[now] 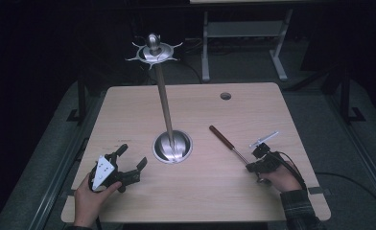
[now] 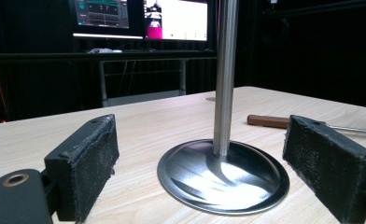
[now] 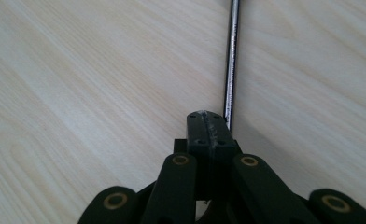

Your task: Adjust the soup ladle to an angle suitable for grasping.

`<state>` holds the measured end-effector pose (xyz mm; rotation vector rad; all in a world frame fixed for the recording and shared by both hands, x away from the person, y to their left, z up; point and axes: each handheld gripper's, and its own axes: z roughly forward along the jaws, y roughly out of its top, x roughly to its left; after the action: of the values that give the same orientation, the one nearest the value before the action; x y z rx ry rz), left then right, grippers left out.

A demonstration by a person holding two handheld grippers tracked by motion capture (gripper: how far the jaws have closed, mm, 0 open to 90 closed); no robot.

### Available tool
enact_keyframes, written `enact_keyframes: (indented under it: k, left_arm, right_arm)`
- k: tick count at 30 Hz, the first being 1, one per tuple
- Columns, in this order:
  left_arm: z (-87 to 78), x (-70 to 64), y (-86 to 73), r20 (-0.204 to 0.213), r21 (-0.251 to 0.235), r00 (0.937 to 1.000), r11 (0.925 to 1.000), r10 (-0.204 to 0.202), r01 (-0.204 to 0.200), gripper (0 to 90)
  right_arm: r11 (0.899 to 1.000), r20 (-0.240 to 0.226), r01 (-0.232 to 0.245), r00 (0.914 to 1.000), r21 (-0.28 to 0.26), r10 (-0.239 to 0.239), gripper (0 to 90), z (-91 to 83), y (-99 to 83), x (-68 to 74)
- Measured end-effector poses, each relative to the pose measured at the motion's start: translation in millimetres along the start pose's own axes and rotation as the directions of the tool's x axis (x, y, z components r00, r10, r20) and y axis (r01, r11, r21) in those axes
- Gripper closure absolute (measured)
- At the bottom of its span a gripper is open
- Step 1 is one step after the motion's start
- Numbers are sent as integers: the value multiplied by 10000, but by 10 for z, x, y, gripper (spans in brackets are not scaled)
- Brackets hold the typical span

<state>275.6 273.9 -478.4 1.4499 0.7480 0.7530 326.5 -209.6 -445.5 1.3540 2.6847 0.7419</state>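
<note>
A steel stand with a round base [image 1: 173, 146] and a tall pole [image 1: 164, 100] rises from the middle of the wooden table [image 1: 128, 105]; a star-shaped cap [image 1: 153, 50] tops it. To its right lies a tool with a brown handle [image 1: 221, 136] and a thin metal shaft [image 1: 239, 155]. My left gripper [image 1: 132, 156] lies open on the table left of the base, its pads [image 2: 95, 154] pointing at the base [image 2: 223, 175]. My right gripper [image 1: 250, 166] is shut, and the shaft [image 3: 231, 56] ends just beside its closed jaws [image 3: 208, 122], not between them.
A round cable hole [image 1: 226, 96] sits near the table's far right edge. Beyond the far edge stand a desk frame [image 1: 243, 38] and lit monitors [image 2: 172, 18]. The tool's handle [image 2: 267, 121] lies past the base in the left gripper view.
</note>
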Motion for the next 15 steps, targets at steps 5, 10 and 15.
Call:
enact_keyframes:
  k: [5, 10, 15]
  left_arm:
    - [0, 0, 0, 1, 1, 10000, 10000, 9, -9, 98]
    - [0, -2, 0, 0, 6, 10000, 10000, 30, -30, 98]
    - [0, 0, 0, 1, -1, 10000, 10000, 4, -4, 98]
  right_arm:
    - [9999, 33, -9, 10000, -151, 9, 899, -23, -18, -69]
    - [9997, -18, -10, 10000, -226, 10, 898, -44, -12, -72]
    - [9987, -135, 58, 9999, -497, -65, 898, -93, 10, -60]
